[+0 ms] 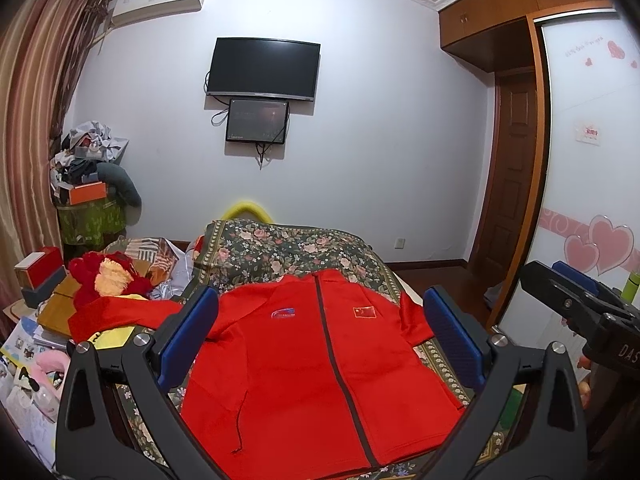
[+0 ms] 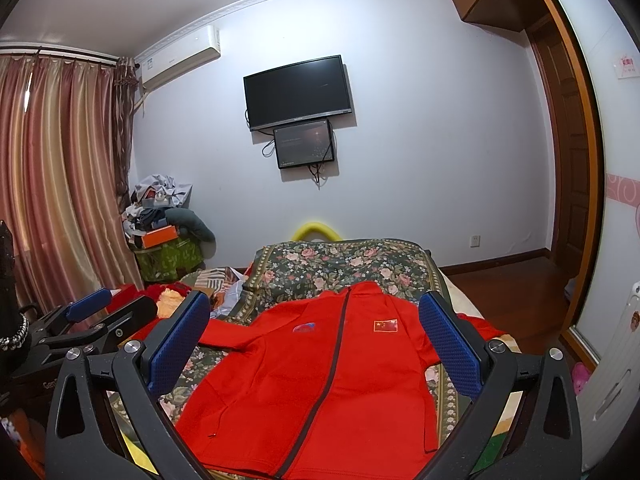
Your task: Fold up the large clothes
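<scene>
Red zip-up jacket (image 1: pixel 304 364) lies front-up and spread flat on the floral bedspread (image 1: pixel 280 248), collar toward the far wall, dark zipper (image 1: pixel 340 372) closed down the middle, a small flag patch (image 1: pixel 364 312) on one side of the chest and a blue logo (image 1: pixel 283 314) on the other. Your left gripper (image 1: pixel 320 336) hangs above it with its blue-padded fingers spread wide and nothing between them; the pads frame the chest without touching the cloth. Your right gripper (image 2: pixel 314 342) is likewise released and empty, hovering over the same jacket. From the left wrist camera you can see the right gripper's black body at the right edge, from the right wrist camera the left gripper at the left edge; both are cut off by the frame. The hem runs out of the bottom of both views behind the gripper arms, so you cannot see how it lies. One sleeve (image 1: pixel 120 316) stretches off toward the clutter beside the bed; the other sleeve (image 2: pixel 480 328) is partly hidden behind a pad. A thin dark drawstring (image 1: pixel 240 420) trails down the front. A wall television (image 1: pixel 262 68) and a smaller screen (image 1: pixel 257 120) hang on the far wall; the logo's lettering is too small to read.
</scene>
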